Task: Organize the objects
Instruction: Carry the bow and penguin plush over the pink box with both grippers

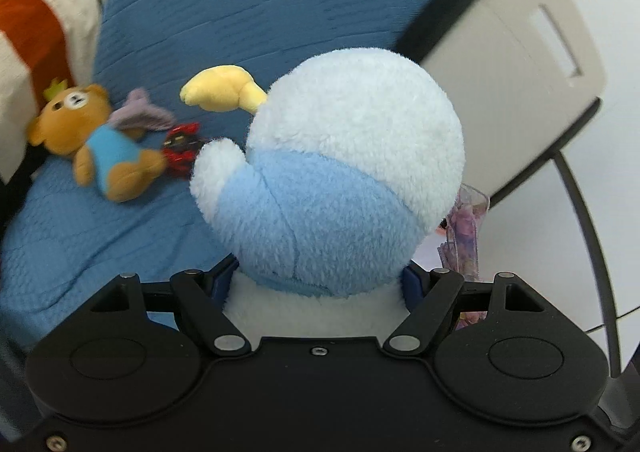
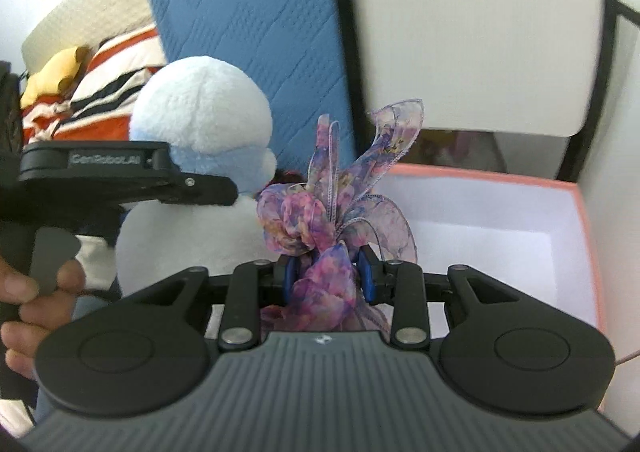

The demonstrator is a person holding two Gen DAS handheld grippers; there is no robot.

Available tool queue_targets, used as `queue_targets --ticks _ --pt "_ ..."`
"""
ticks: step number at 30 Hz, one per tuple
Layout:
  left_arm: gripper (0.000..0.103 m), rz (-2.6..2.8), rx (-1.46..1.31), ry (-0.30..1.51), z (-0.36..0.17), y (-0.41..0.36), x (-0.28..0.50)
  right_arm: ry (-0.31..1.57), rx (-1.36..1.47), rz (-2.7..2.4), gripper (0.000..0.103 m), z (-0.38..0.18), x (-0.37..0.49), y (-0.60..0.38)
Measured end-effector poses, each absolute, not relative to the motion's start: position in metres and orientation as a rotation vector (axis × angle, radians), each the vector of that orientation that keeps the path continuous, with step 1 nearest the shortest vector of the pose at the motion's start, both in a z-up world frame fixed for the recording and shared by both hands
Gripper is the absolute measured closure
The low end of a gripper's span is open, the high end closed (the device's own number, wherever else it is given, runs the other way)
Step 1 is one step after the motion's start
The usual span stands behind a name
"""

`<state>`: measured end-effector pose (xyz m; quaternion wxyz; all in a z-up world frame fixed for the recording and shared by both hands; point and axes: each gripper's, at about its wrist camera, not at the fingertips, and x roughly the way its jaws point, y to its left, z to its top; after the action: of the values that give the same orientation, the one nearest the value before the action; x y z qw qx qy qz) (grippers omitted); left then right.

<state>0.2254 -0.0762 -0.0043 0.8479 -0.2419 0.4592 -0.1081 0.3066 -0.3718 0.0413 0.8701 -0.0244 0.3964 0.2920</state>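
My left gripper (image 1: 316, 284) is shut on a pale blue and white plush duck (image 1: 340, 167) with a yellow beak, held above the blue bed cover (image 1: 240, 3). The duck also shows in the right wrist view (image 2: 200, 107), with the left gripper (image 2: 208, 187) clamped on it. My right gripper (image 2: 326, 278) is shut on a purple floral ribbon bow (image 2: 340, 207), held beside the duck and at the left edge of an open pink box (image 2: 500, 219) with a white inside. The bow's edge shows in the left wrist view (image 1: 468, 228).
A brown teddy bear in a blue shirt (image 1: 92, 143), a grey cloth piece (image 1: 140, 115) and a red and black toy (image 1: 182, 145) lie on the bed cover. A striped orange and white blanket (image 2: 108, 67) and a yellow plush (image 2: 56, 71) lie behind. A beige headboard panel (image 1: 520, 67) stands at right.
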Motion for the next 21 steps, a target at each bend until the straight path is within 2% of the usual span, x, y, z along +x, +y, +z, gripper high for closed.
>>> queue_targets --ticks 10,21 --pt "0.027 -0.299 -0.466 0.979 -0.010 -0.149 0.235 0.803 0.010 0.482 0.068 0.035 0.325 -0.435" --pt "0.027 -0.311 -0.453 1.021 -0.061 -0.211 0.231 0.859 0.010 0.403 0.067 -0.020 0.344 -0.470"
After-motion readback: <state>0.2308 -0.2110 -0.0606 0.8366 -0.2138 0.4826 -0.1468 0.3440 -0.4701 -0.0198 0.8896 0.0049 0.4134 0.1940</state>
